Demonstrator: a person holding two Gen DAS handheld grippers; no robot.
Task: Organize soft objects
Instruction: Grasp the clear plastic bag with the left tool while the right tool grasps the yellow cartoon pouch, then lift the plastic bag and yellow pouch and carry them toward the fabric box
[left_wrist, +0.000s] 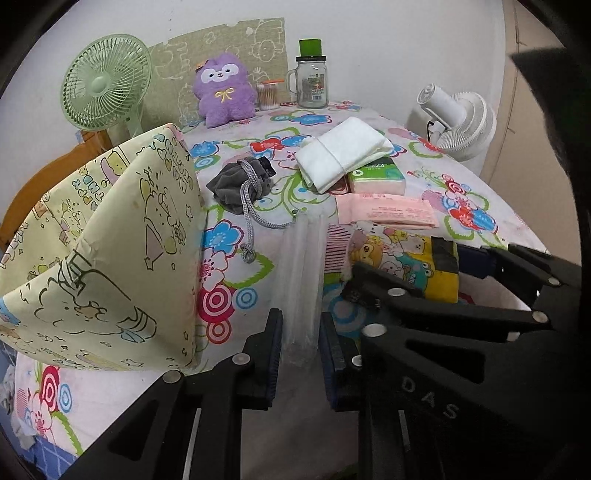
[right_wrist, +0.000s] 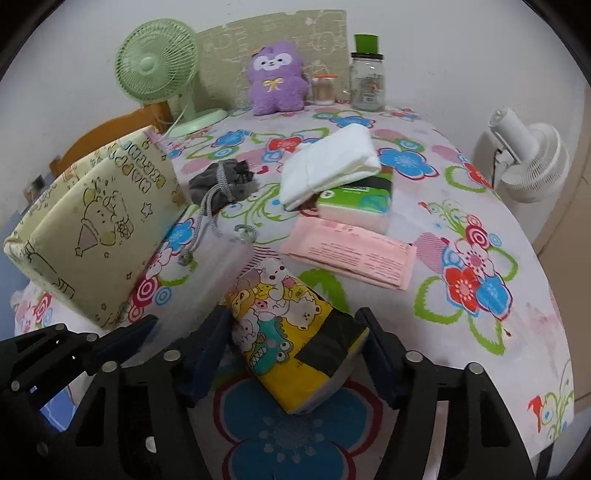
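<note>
Lying between the right gripper's (right_wrist: 291, 350) spread jaws, the cartoon tissue pack (right_wrist: 291, 332) sat on the near part of the flowered table (right_wrist: 480, 332); whether the pads pressed it, I couldn't tell. Its long axis ran from near right up toward far left. Meanwhile the left gripper (left_wrist: 301, 339) had clamped tight on a clear plastic bag (left_wrist: 301, 280), beside the fabric basket (left_wrist: 110, 251).

A glossy, flower-printed plastic tablecloth (right_wrist: 480, 229) covers the table. The purple plush toy (right_wrist: 276, 79) looks fuzzy, the grey drawstring pouch (left_wrist: 240, 181) soft, matt velvet-like cloth. The clear glass jar (left_wrist: 312, 86) shines under a green plastic lid. The cartoon-printed tissue pack (right_wrist: 291, 332) has smooth, shiny film wrapping; the pale-yellow printed fabric box (right_wrist: 99, 225) looks matt.
</note>
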